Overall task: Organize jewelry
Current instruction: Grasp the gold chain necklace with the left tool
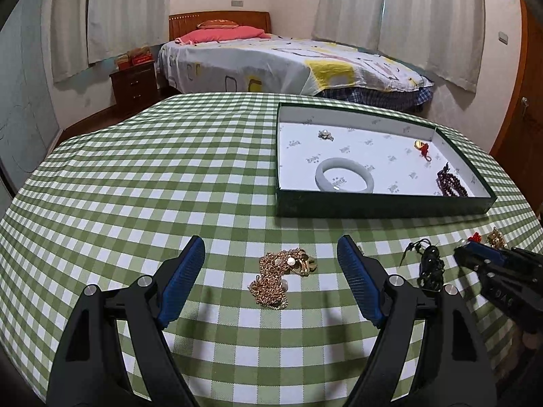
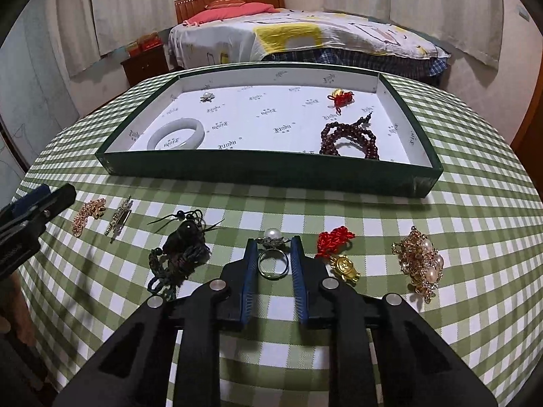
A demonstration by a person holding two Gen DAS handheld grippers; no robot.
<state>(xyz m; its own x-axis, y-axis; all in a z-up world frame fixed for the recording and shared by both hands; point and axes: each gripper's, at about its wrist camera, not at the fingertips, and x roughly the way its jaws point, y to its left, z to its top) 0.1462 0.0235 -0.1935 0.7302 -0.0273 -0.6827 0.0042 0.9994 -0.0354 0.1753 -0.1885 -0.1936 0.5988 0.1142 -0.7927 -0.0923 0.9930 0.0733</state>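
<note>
Four pieces (image 2: 176,137) in tray (image 2: 271,173)

Beaded bracelet (image 1: 453,183) partly behind tray wall (image 1: 383,205).

My blue ribbed pads (image 2: 251,264) are looking like matt rubber on black plastic arms. The pearl ring (image 2: 273,254) is showing shiny metal and a glossy bead. The gold chain (image 1: 276,276) is glinting, rough-linked. The checked tablecloth (image 1: 135,186) is looking like woven cloth, the tray (image 2: 258,169) like printed paper over card, the bangle (image 2: 176,134) smooth and polished.
</note>
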